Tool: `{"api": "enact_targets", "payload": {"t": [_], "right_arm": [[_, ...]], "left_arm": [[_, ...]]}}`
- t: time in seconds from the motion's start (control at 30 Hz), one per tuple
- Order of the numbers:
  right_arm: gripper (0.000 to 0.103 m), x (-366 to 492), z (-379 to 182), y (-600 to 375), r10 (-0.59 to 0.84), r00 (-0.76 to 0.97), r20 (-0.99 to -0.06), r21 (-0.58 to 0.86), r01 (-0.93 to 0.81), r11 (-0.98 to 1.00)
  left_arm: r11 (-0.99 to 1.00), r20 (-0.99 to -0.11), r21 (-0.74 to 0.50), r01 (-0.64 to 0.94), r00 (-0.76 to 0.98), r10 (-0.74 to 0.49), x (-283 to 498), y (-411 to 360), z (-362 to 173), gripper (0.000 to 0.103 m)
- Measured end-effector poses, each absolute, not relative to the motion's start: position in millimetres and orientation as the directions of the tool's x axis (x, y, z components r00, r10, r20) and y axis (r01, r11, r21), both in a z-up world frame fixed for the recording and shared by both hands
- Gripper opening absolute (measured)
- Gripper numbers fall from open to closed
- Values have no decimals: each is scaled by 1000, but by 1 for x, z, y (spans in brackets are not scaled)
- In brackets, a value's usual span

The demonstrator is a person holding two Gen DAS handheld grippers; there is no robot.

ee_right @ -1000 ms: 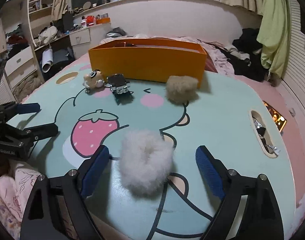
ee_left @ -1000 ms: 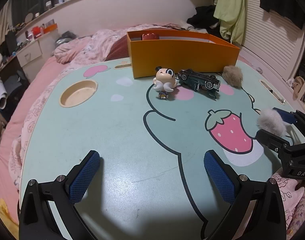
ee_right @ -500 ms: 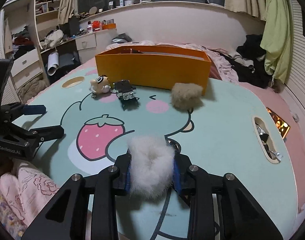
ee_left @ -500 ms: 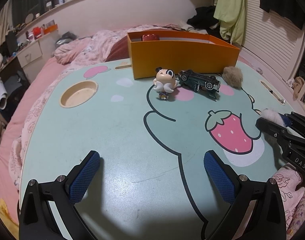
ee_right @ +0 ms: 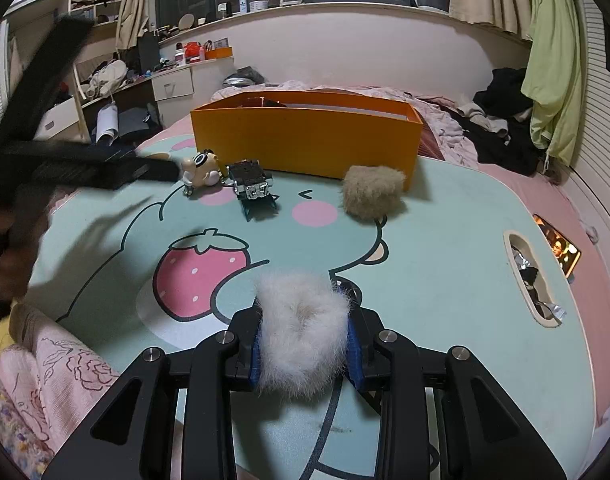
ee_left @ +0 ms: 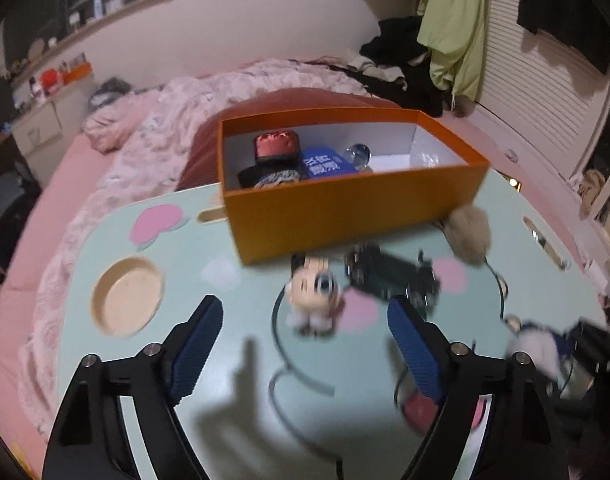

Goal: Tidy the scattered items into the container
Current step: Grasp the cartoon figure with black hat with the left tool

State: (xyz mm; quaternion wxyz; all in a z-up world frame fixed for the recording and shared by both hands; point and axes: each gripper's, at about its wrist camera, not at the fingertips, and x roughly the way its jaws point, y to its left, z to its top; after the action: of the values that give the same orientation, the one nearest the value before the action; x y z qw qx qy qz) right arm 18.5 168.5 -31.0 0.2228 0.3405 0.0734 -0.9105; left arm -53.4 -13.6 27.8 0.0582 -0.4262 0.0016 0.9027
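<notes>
white fur puff (ee_right: pixel 301 332) sits pinched between the right gripper (ee_right: pixel 305 354) jaws.

Two fluffy pompoms – one white (ee_right: pixel 303 330), one tan (ee_right: pixel 372 194). One figurine (ee_left: pixel 313 295), one toy car (ee_left: pixel 393 276), one orange box (ee_left: pixel 345 208). Inside the box – one red case (ee_left: pixel 276 146), one blue packet (ee_left: pixel 325 163), one clear ball (ee_left: pixel 359 153). Two grippers: left (ee_left: pixel 305 350), right (ee_right: pixel 305 348).

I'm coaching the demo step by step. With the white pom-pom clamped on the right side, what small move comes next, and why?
Probably lift the right gripper and carry it toward the orange box. It is shut on the white fluffy pom-pom, and the box's open top lies straight ahead, past the toy car.
</notes>
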Motion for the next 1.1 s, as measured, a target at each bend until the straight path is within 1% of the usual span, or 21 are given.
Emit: {"api": "enact_targets", "payload": {"t": [0.03, 0.07, 0.13, 0.3, 0.43, 0.57, 0.63, 0.77, 0.8, 0.83, 0.87, 0.9, 0.93, 0.97, 1.0, 1.1], "right_arm": [[33, 19, -31, 168, -356, -669, -653, 18, 456, -890], [33, 19, -31, 169, -356, -669, -653, 18, 456, -890], [33, 19, -31, 169, -356, -669, -653, 19, 456, -890], [34, 18, -31, 168, -357, -668, -653, 19, 456, -890], [34, 18, -31, 169, -357, -668, -653, 20, 456, -890], [34, 18, -31, 169, -358, -668, -653, 20, 456, -890], [34, 18, -31, 169, -358, -668, -653, 20, 456, -890], [34, 18, -31, 169, -358, -668, -653, 20, 457, -889], [34, 18, -31, 169, -358, -668, -652, 20, 457, -889], [34, 18, -31, 169, -357, -668, -652, 20, 456, -890], [35, 18, -31, 169, -355, -669, -653, 19, 455, -890], [42, 18, -31, 169, -351, -670, -654, 16, 451, -892], [63, 17, -32, 169, -343, -671, -657, 14, 444, -896], [74, 15, -32, 169, -337, -668, -663, 15, 438, -899], [76, 14, -33, 169, -334, -664, -669, 17, 436, -900], [76, 14, -33, 168, -329, -666, -670, 11, 434, -901]], "left_arm": [[-993, -780, -61, -105, -615, 113, -61, -14, 24, 70], [-991, -791, -76, -107, -599, 126, -67, -14, 20, 54], [-987, -806, -115, -112, -570, 159, -77, -17, 12, 34], [-986, -775, -142, -93, -609, 169, -61, -28, 18, 34], [-981, -731, -169, -98, -655, 192, -24, -35, 35, 34], [-981, -704, -150, -123, -683, 193, 21, -29, 41, 34], [-979, -709, -149, -137, -675, 202, 35, -25, 33, 34], [-982, -754, -88, -166, -633, 174, 40, -9, 8, 35], [-984, -760, -69, -166, -630, 159, 39, -6, 3, 35], [-986, -759, -43, -163, -636, 139, 38, -4, 2, 44], [-987, -759, -14, -157, -641, 112, 38, -2, 0, 74], [-989, -769, 7, -148, -633, 90, 36, 0, -5, 92], [-990, -772, 10, -144, -630, 84, 36, 0, -8, 103], [-990, -766, 5, -144, -636, 89, 38, -1, -10, 103], [-990, -766, 5, -144, -637, 88, 38, -3, -10, 103], [-990, -766, 5, -139, -637, 86, 39, -5, -11, 103]]}}
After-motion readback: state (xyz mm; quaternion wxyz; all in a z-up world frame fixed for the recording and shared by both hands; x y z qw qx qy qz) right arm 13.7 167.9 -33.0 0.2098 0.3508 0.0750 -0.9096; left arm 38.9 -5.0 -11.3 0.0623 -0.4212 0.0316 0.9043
